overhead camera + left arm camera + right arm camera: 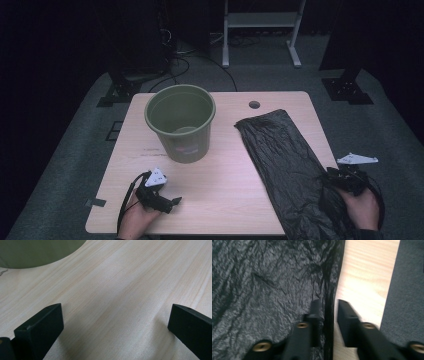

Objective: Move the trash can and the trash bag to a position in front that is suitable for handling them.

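A black plastic bag (280, 150) lies flat and crinkled along the right side of the wooden table (225, 185), its near end hanging over the front edge. My right gripper (334, 179) sits at the bag's right edge near the front. In the right gripper view, that gripper (329, 307) has its jaws a narrow gap apart, with the edge of the bag (267, 290) running between them, not pinched. An olive-green bin (181, 122) stands upright at the back left. My left gripper (172, 202) rests near the front left, and its jaws (115, 322) stand wide apart over bare wood below the bin (37, 252).
A round cable hole (254, 104) sits in the table near its far edge. Grey carpet (407, 290) lies just past the table's right edge. A white frame (260, 20) and black stands are on the floor behind the table.
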`<state>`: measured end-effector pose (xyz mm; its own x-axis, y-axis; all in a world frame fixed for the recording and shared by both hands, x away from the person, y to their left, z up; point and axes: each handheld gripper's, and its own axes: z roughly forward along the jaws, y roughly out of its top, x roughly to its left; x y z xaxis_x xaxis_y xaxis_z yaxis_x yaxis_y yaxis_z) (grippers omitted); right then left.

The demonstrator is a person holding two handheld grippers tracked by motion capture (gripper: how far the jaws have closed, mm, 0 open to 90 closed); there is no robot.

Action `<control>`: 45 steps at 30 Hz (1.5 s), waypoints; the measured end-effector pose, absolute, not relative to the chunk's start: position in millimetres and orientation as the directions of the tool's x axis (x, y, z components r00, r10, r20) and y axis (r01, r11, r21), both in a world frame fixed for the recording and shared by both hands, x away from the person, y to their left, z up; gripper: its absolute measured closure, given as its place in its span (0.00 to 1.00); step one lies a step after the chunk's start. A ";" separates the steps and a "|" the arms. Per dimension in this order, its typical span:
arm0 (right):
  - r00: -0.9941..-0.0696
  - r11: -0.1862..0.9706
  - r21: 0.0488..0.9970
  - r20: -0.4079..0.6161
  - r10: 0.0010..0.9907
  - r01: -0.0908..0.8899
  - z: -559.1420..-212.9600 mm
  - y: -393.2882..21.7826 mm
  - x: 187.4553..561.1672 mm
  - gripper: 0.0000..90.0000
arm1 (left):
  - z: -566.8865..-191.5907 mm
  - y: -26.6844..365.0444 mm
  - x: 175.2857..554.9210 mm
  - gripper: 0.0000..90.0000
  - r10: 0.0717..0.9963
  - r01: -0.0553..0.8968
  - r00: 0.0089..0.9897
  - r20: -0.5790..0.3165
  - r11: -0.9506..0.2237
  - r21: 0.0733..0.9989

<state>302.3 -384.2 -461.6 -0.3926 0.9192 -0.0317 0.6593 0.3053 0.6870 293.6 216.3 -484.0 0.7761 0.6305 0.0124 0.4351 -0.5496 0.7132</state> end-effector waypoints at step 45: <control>-0.547 0.367 0.729 0.012 0.837 0.578 -486.8 -294.0 332.2 0.12 | -481.1 220.6 294.3 0.00 0.640 0.452 0.768 -0.011 -0.530 0.717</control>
<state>332.2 -294.0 -486.8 -0.5467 0.8372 0.0120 0.5775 0.3667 0.7294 294.3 220.6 -481.1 0.7681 0.6402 -0.0111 0.4523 -0.5302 0.7171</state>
